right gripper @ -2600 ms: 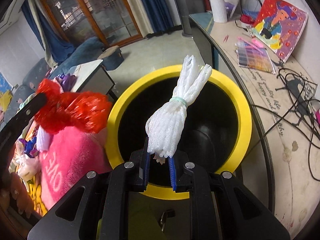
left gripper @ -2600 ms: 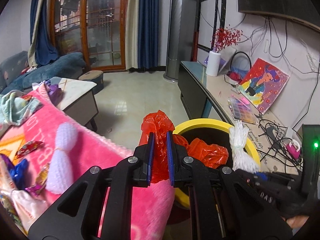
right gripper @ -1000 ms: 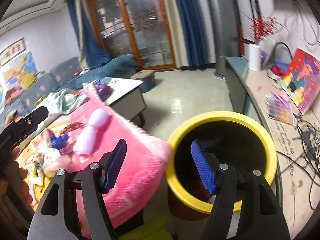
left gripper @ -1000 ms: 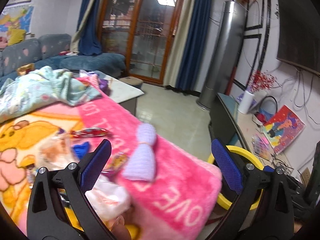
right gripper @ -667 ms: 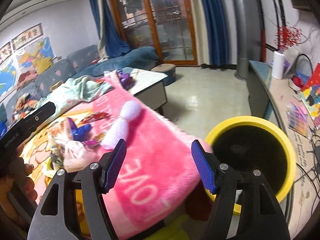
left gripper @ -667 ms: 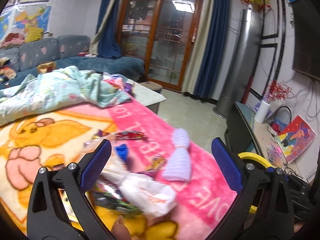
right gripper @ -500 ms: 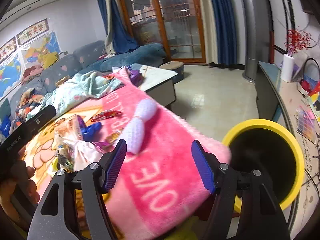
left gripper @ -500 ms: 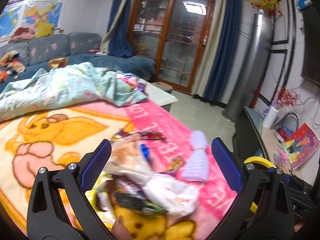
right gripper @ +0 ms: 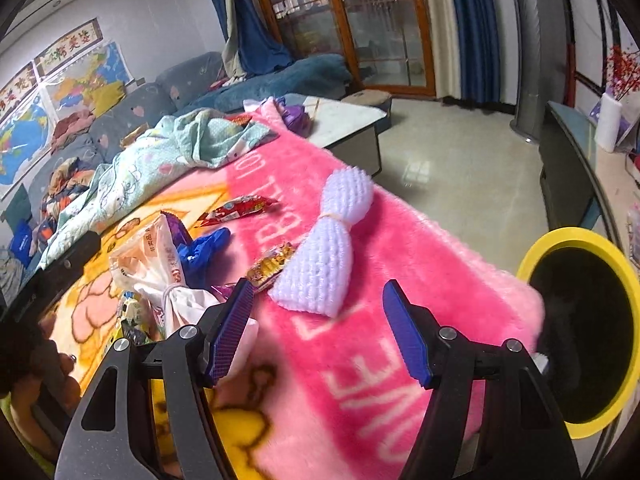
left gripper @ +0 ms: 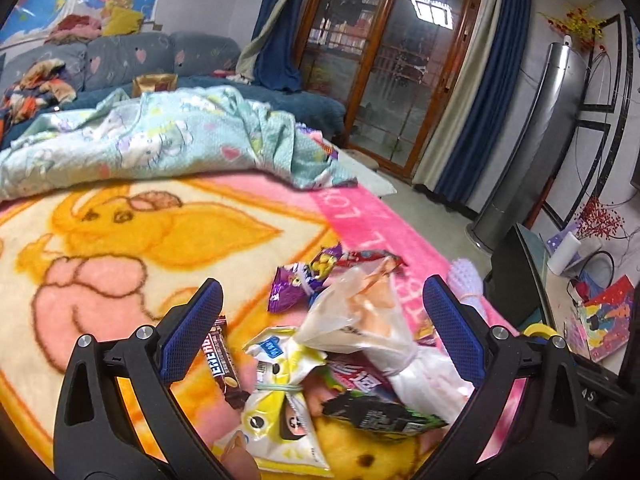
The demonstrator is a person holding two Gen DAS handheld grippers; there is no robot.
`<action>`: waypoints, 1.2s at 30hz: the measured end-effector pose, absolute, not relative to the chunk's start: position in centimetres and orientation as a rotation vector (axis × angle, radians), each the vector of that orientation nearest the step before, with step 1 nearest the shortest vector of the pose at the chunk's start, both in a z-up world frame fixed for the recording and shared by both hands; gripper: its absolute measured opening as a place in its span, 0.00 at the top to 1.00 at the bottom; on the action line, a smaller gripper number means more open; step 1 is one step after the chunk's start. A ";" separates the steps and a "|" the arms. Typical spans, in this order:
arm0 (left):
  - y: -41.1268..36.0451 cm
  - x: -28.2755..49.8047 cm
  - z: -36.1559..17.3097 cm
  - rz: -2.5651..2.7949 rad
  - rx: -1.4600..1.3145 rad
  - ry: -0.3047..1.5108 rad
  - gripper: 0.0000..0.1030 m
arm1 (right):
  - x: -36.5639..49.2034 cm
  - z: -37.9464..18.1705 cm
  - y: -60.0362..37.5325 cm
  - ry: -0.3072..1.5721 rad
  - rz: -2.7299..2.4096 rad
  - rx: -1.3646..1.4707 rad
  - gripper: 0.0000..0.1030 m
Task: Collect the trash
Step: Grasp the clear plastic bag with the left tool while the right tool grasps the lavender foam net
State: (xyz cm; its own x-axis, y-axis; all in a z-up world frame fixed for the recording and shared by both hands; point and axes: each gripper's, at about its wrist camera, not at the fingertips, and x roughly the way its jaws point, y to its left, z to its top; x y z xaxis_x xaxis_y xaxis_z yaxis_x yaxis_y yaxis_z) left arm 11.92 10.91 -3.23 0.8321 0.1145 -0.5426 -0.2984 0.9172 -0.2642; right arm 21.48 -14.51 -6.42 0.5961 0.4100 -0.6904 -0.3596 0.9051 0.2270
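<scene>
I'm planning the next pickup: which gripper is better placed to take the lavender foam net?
Right. The right gripper is open with the lavender foam net just ahead between its fingers; the left gripper is open over the knotted plastic bag and wrappers.

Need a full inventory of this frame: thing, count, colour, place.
blanket: 1, pink and yellow, under the trash
quilt: 1, pale teal, far end of blanket
foam net: 1, lilac, on pink border
plastic bag: 1, clear-white, knotted, mid pile
wrappers: several, purple, red, yellow, black, around the bag
chocolate bar: 1, brown, by left tool
glove: 1, blue, beside bag
bin: 1, yellow rim, off blanket's corner
left tool: open, over pile
right tool: open, near foam net
</scene>
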 end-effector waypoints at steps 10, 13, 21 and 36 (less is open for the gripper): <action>11.7 13.3 -5.5 0.155 -0.407 0.619 0.31 | 26.1 -10.6 -12.5 0.950 0.408 0.131 0.37; 11.5 13.3 -5.7 0.133 -0.408 0.625 0.37 | 26.6 -11.7 -12.5 0.980 0.406 0.152 0.46; 10.8 13.6 -5.9 0.105 -0.399 0.651 0.59 | 25.7 -11.7 -13.0 0.943 0.434 0.127 0.69; 10.2 12.7 -4.7 0.068 -0.403 0.622 0.76 | 23.8 -10.7 -14.2 0.891 0.424 0.071 0.74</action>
